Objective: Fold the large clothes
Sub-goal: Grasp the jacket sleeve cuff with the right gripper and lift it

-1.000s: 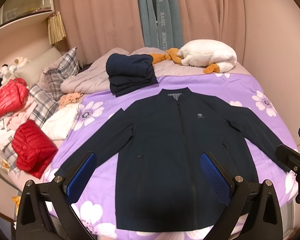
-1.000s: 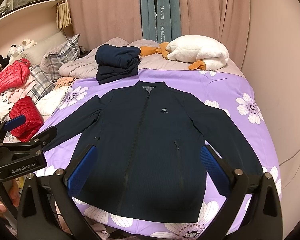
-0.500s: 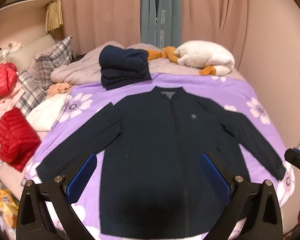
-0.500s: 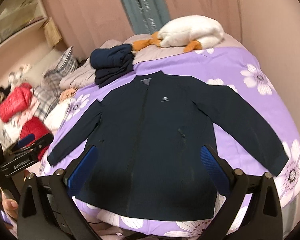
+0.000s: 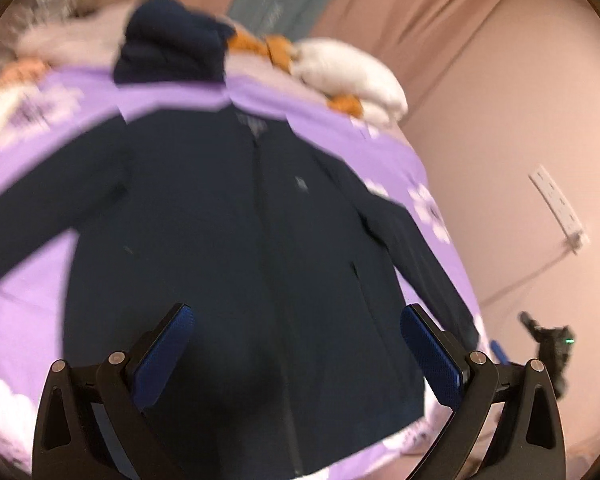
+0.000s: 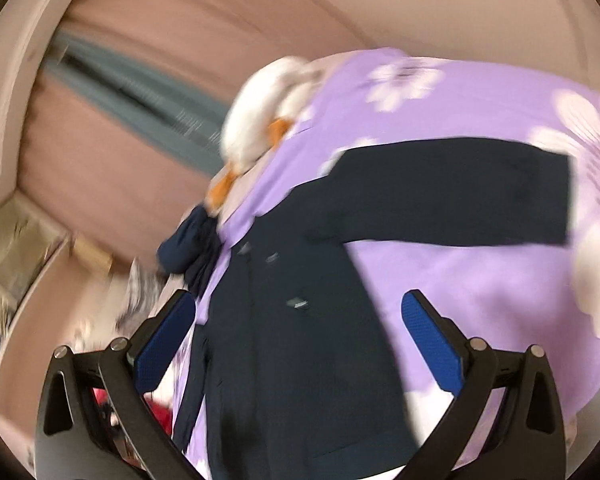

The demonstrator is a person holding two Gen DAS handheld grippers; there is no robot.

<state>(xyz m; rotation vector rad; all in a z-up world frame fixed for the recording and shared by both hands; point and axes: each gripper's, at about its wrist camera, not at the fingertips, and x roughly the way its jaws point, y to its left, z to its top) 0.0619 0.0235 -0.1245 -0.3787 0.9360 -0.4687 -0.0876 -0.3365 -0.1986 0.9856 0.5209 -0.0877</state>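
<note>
A dark navy zip jacket (image 5: pixel 236 248) lies flat, front up, sleeves spread, on a purple flowered bedsheet (image 5: pixel 384 160). My left gripper (image 5: pixel 296 352) is open and empty above the jacket's lower body near the hem. In the right wrist view the jacket (image 6: pixel 300 344) appears tilted, its sleeve (image 6: pixel 460 200) stretched to the right. My right gripper (image 6: pixel 298 336) is open and empty above the jacket's chest. Both views are blurred by motion.
A folded navy pile (image 5: pixel 172 40) and a white bundle with orange cloth (image 5: pixel 352 76) lie at the bed's head. A pink wall with a socket (image 5: pixel 556 204) is at the right. Curtains (image 6: pixel 140 92) hang behind. Red clothing (image 6: pixel 160 416) shows at the bed's left.
Both grippers have swung in closer over the jacket. The left view has turned right toward the wall; the right view has rolled sharply, tilting the bed. Both stay open.
</note>
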